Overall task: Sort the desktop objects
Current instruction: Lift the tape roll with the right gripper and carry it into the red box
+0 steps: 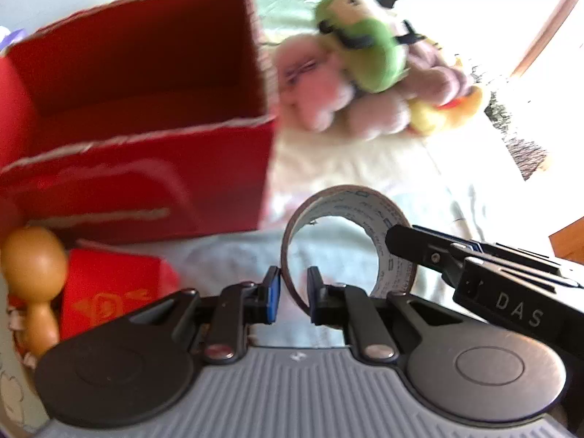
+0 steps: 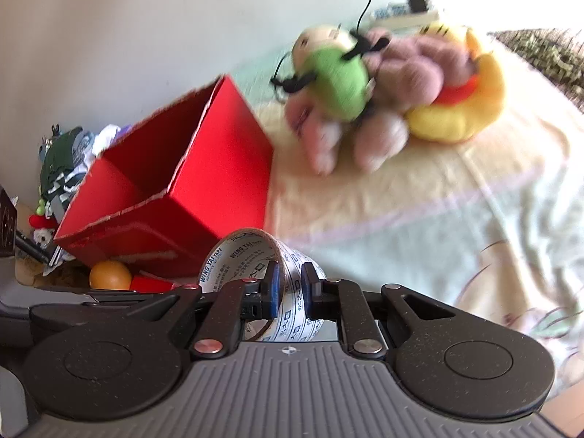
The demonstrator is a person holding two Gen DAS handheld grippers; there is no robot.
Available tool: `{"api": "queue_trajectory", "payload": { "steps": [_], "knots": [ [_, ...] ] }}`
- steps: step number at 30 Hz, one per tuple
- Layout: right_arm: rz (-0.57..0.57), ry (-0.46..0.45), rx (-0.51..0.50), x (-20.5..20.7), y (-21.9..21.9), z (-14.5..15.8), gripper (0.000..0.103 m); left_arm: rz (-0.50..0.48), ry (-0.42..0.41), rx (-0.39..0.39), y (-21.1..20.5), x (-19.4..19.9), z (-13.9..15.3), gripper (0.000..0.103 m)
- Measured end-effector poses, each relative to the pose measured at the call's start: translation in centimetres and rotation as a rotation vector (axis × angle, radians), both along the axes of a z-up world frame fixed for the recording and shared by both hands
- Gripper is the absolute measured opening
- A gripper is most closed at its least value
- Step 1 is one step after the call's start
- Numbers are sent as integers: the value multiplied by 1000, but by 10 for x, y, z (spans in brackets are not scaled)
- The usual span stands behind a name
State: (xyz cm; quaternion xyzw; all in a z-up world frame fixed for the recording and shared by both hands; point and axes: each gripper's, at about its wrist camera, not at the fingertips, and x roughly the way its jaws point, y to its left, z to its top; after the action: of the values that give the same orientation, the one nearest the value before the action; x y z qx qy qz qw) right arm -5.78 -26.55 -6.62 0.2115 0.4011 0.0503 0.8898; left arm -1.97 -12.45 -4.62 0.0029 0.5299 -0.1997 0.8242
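- The left hand-held gripper (image 1: pixel 294 294) is clenched on the wall of the packing tape roll (image 1: pixel 346 244), low centre of its frame; the right hand-held gripper (image 2: pixel 290 288) pinches the same roll's (image 2: pixel 262 266) opposite wall.
- The roll hangs just in front of the open red box (image 1: pixel 146 116), which fills the upper left.
- Judged next: let one hand-held gripper release, so the other alone lifts the roll over the near rim before dropping it.
- The plush toys (image 1: pixel 365 76), upper right on the bedspread (image 1: pixel 365 168), lie well apart.
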Motion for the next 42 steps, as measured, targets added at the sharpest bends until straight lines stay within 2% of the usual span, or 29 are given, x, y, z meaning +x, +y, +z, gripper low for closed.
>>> {"api": "queue_trajectory", "payload": {
  "steps": [6, 11, 16, 21, 28, 36, 42],
  "knots": [
    [-29, -120, -43, -13, -22, 32, 14, -33, -92, -52, -20, -8, 39, 10],
    [-5, -237, -48, -4, -29, 67, 14, -20, -214, -58, -19, -9, 84, 10],
    [65, -335, -15, 25, -15, 92, 15, 33, -326, -20, 3, 4, 119, 10],
    [135, -334, 45, 70, 19, 93, 15, 97, -343, 25, 45, 28, 130, 10],
    [180, -224, 76, 132, 82, 67, 14, 147, -251, 72, 107, 88, 99, 9],
    [183, -43, 93, 188, 127, 34, 14, 125, -125, 156, 136, 156, 50, 9],
    [163, 100, 108, 215, 142, 13, 13, 112, -45, 186, 152, 183, 23, 9]
  ]
}}
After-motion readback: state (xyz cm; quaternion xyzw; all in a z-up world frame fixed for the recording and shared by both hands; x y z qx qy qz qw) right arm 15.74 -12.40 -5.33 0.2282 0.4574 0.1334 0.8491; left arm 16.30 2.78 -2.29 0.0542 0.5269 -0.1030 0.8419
